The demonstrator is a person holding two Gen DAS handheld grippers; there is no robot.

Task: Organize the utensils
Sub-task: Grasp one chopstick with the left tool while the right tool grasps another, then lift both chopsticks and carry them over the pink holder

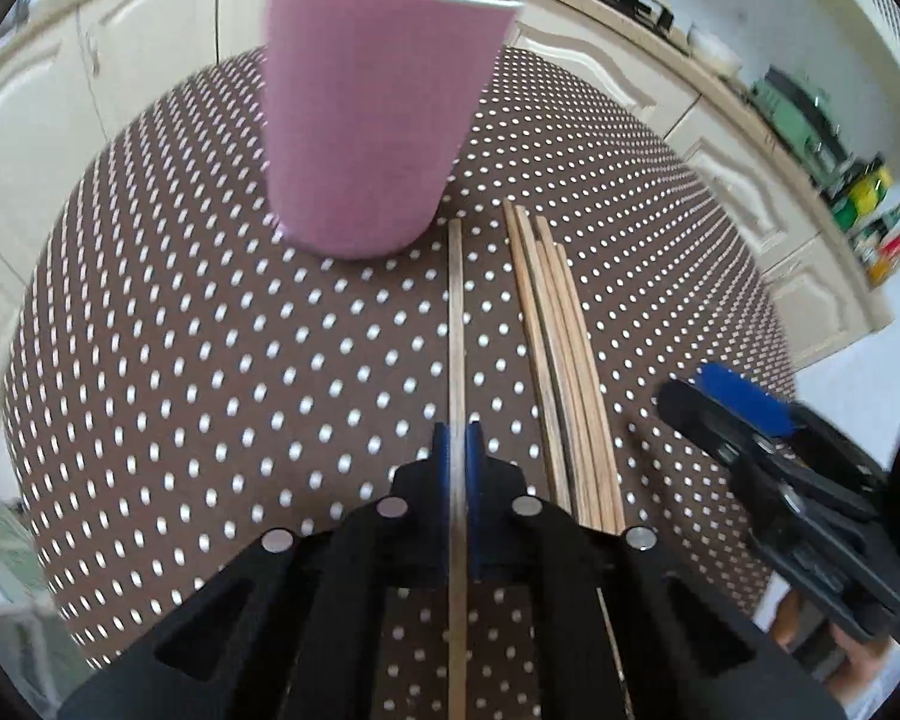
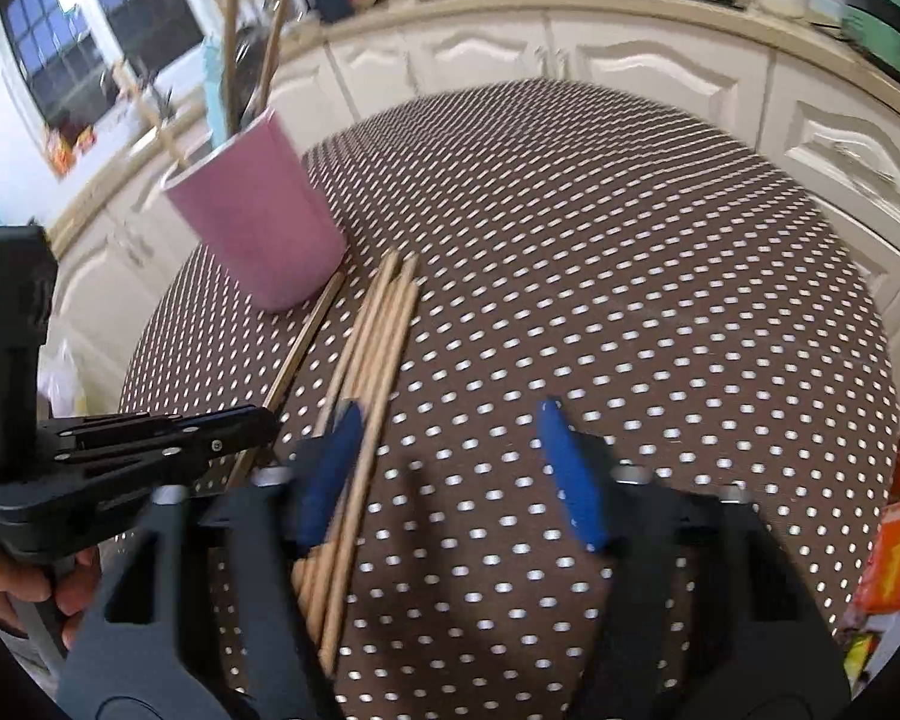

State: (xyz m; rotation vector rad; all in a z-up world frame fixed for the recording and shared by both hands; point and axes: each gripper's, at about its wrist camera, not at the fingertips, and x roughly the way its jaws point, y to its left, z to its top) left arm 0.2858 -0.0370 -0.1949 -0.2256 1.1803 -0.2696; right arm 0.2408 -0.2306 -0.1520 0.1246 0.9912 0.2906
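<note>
The left gripper [image 1: 457,444] has its blue jaws clamped on a single wooden chopstick [image 1: 456,324], which runs straight up the middle of the left wrist view from the bottom edge between the jaws, its far tip ending just beside the base of the pink cup [image 1: 366,120]. The cup stands upright on the desk [image 1: 210,330], a round top under a brown cloth with white dots, and fills the upper centre of that frame; more sticks and something pale blue poke out of its rim.

Just right of the held chopstick lies a loose bundle of chopsticks [image 1: 561,360], flat on the cloth and roughly parallel to it, apart from it.

In the right wrist view the right gripper [image 2: 450,468] sits low in the frame with its jaws apart. The bundle slants from lower centre up toward the cup in the upper left; it passes just inside the left-hand pad, close against it, while the other pad stands well clear over bare cloth. Whether that near pad touches the wood I cannot tell through the blur.

A hand [image 2: 12,588] shows at the lower left edge there, holding the left gripper's handle.
</note>
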